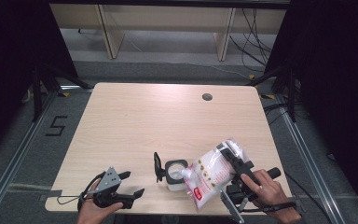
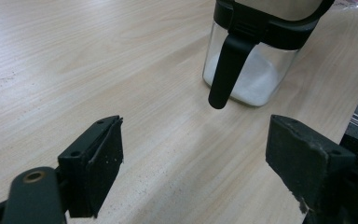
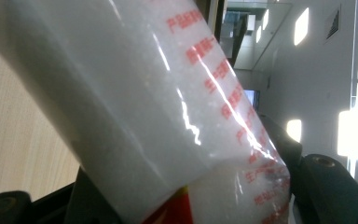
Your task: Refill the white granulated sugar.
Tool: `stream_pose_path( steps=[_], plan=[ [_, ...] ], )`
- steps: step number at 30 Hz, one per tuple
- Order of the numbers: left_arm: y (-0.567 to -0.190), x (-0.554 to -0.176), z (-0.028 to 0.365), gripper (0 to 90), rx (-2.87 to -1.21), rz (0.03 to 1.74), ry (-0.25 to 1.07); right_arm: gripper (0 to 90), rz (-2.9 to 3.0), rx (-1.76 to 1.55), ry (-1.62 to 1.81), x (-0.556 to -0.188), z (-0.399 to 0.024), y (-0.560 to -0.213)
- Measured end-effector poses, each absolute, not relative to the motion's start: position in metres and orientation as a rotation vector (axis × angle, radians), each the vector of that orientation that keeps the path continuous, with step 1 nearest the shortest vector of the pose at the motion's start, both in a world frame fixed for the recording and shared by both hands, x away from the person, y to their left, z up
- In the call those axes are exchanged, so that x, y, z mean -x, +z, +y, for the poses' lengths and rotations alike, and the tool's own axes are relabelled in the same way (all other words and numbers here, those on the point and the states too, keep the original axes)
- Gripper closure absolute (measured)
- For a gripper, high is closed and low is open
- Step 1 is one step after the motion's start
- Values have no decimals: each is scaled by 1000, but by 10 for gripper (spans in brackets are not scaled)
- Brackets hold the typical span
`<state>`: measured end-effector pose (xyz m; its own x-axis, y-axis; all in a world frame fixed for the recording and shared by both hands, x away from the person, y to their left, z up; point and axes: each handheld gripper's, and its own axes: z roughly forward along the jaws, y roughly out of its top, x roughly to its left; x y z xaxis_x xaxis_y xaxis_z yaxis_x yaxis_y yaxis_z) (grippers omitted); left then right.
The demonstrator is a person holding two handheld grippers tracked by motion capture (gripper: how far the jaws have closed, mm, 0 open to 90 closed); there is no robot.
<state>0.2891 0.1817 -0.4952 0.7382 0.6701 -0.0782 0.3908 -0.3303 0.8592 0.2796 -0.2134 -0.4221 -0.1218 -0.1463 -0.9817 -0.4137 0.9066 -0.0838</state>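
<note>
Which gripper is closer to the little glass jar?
Right. The right gripper tilts the white bag against the glass jar; the left gripper sits apart, open, on its other side.

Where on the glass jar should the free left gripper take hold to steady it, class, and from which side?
Grip the jar low on its clear square body, below the black collar, coming level from the left gripper side. The flat glass walls suit two jaws; the hanging black handle faces that side, so straddle or avoid it. The bag crowds the far side.
</note>
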Motion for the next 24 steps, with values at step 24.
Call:
stream_pose_path(
  steps=[24],
  plan=[
    [-495, -289, 181, 185, -1949, 827, 354, 469, 1717, 430, 244, -283, -216, -424]
  ],
)
